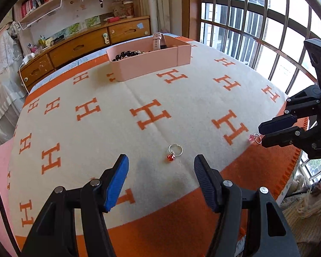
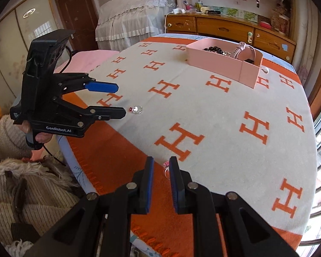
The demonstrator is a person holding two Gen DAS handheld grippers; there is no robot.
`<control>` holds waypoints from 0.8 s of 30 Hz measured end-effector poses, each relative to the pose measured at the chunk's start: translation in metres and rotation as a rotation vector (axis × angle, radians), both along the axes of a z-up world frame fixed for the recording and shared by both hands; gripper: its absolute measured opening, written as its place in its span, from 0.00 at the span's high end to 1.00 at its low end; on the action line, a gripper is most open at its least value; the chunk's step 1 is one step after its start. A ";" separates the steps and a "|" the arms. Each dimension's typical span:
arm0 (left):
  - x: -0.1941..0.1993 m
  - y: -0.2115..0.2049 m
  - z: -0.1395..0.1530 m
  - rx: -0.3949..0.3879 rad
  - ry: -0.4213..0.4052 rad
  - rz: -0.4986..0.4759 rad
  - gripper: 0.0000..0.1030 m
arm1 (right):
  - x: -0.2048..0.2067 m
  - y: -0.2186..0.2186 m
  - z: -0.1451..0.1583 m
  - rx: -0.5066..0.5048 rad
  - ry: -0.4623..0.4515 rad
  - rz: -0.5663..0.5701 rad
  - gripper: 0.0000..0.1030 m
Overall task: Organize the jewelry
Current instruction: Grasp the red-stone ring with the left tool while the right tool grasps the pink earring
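Observation:
A silver ring with a red stone [image 1: 175, 152] [image 2: 135, 109] lies on the H-patterned blanket [image 1: 152, 98]. My left gripper [image 1: 160, 167] [image 2: 121, 100] hangs just short of it, open, the ring ahead of the gap. A second ring with a pink stone [image 1: 255, 138] [image 2: 166, 168] lies at the blanket's orange border. My right gripper [image 2: 161, 162] [image 1: 261, 134] is over it, jaws shut to a narrow slit, and the ring shows in the slit at the tips. The pads do not appear to press on it. A pink box [image 1: 152, 64] [image 2: 220, 64] at the far side holds black beads and a pink watch.
The blanket's edge runs close to both rings, with a drop beyond it. A barred window [image 1: 256, 21] stands to the right. A wooden cabinet [image 1: 79, 47] lines the far wall. A person's hand [image 2: 40, 138] and knitted sleeve [image 2: 8, 137] hold the left gripper.

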State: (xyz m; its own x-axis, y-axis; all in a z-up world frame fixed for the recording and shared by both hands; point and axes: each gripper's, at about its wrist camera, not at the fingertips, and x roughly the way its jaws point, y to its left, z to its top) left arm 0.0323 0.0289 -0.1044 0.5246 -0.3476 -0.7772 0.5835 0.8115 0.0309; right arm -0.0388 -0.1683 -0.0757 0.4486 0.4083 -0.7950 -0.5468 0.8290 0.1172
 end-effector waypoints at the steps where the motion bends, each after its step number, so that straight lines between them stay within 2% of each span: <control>1: 0.000 -0.001 -0.002 0.003 0.004 -0.006 0.40 | 0.000 0.000 -0.002 -0.018 -0.010 0.002 0.86; 7: 0.005 -0.008 -0.011 0.028 0.019 -0.040 0.40 | -0.002 -0.003 -0.006 -0.034 -0.037 0.027 0.86; 8: 0.005 -0.007 -0.010 0.022 0.018 -0.044 0.40 | -0.001 -0.003 -0.007 -0.037 -0.035 0.031 0.81; 9: 0.006 -0.008 -0.010 0.021 0.020 -0.048 0.40 | 0.001 -0.002 -0.009 -0.046 -0.032 0.031 0.72; 11: 0.008 -0.008 -0.010 0.020 0.021 -0.055 0.40 | 0.001 -0.002 -0.011 -0.062 -0.045 0.032 0.67; 21: 0.011 -0.004 -0.012 -0.008 0.024 -0.123 0.42 | -0.003 -0.001 -0.014 -0.109 -0.106 0.111 0.68; 22: 0.012 -0.004 -0.012 -0.016 0.027 -0.134 0.45 | -0.002 -0.001 -0.014 -0.103 -0.103 0.113 0.70; 24: 0.013 -0.004 -0.012 -0.028 0.029 -0.150 0.48 | -0.002 -0.002 -0.013 -0.101 -0.106 0.118 0.84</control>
State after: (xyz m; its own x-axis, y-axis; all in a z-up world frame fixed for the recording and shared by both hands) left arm 0.0456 0.0251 -0.1165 0.4427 -0.4425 -0.7799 0.6986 0.7155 -0.0094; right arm -0.0406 -0.1698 -0.0891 0.4859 0.3838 -0.7853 -0.6460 0.7629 -0.0268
